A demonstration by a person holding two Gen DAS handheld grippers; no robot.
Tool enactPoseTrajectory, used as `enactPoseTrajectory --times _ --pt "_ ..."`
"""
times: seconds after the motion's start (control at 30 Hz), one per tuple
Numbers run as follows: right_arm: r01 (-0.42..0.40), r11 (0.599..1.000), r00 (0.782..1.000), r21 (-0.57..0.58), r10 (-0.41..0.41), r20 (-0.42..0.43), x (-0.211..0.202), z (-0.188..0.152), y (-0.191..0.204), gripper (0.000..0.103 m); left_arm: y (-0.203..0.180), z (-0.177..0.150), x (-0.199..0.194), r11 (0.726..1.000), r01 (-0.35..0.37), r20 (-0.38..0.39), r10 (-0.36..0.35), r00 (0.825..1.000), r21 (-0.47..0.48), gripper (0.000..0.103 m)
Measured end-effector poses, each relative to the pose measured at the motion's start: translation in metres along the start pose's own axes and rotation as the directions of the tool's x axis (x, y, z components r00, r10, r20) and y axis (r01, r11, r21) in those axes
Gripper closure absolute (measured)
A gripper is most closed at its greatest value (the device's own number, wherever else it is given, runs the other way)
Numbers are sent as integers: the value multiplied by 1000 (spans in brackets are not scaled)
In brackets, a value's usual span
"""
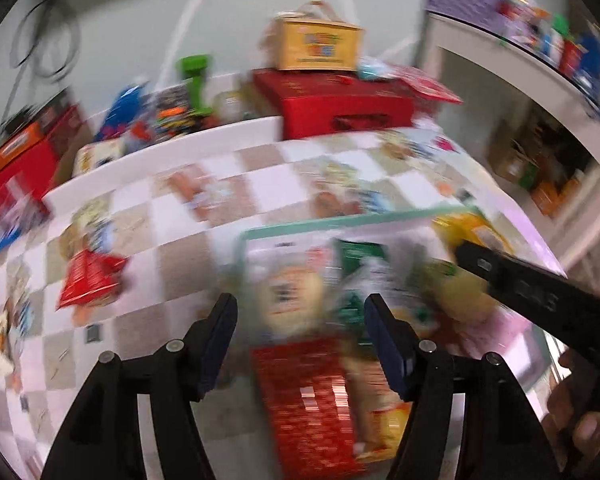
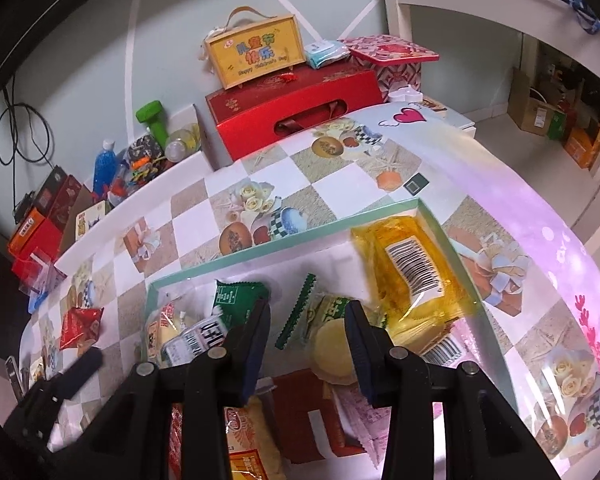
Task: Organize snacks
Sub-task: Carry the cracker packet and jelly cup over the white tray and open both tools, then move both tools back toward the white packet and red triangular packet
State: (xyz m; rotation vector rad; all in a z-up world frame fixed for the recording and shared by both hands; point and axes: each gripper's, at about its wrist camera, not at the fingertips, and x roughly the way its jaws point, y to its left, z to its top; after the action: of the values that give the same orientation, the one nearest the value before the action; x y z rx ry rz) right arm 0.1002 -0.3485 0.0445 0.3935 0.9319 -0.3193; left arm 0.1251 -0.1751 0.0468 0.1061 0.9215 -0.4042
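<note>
Right wrist view: right gripper (image 2: 306,322) jaws wide apart above tray (image 2: 284,240), empty.

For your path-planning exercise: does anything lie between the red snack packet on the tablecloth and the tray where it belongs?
Nothing visible does. The red snack packet lies on bare tablecloth just left of the tray; only the tray's low rim separates them.

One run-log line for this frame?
left gripper: open, empty | right gripper: open, empty, over tray | red snack packet: outside tray, on table

Yellow gift box (image 2: 255,55) atop red box (image 2: 300,108), green dumbbell (image 2: 153,119) nr wall.
</note>
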Motion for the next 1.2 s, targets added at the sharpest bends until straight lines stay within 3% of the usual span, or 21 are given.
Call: enactPoseTrajectory --times 0.07,0.17,0.27,0.33,0.43,0.73,0.8,0.87,0.93,1.2 --pt "-3 1000 1000 -20 3 -9 3 -1 8 60 20 1 -2 998 -26 1 26 1000 -63 36" --pt "-11 999 1000 -44 10 -16 4 -3 20 45 52 -2 -4 985 -78 -4 79 997 -156 36" --pt "-29 996 1000 -86 28 -13 4 -5 36 38 81 -6 -5 965 -125 -17 125 992 -231 35" --pt "-46 993 999 -109 44 -16 4 -7 48 31 99 -10 -6 945 -155 -28 154 988 -287 14" --pt "-63 987 998 -146 60 -26 7 -11 64 30 124 -16 -11 917 -194 -27 197 980 -350 13" --pt "-124 960 992 -250 112 -63 13 -27 116 25 169 -28 -24 851 -272 -31 289 957 -449 13" --pt "-140 951 990 -276 126 -68 14 -31 128 17 177 -31 -26 841 -279 -32 299 954 -464 12" --pt "-154 943 988 -296 140 -71 14 -36 140 9 184 -34 -29 831 -282 -28 307 951 -479 3" --pt "-176 938 984 -299 161 -74 16 -39 149 0 192 -37 -33 821 -282 -13 318 948 -496 1" --pt "-212 905 977 -370 198 -75 19 -51 185 0 227 -43 -45 787 -291 28 363 931 -544 1"
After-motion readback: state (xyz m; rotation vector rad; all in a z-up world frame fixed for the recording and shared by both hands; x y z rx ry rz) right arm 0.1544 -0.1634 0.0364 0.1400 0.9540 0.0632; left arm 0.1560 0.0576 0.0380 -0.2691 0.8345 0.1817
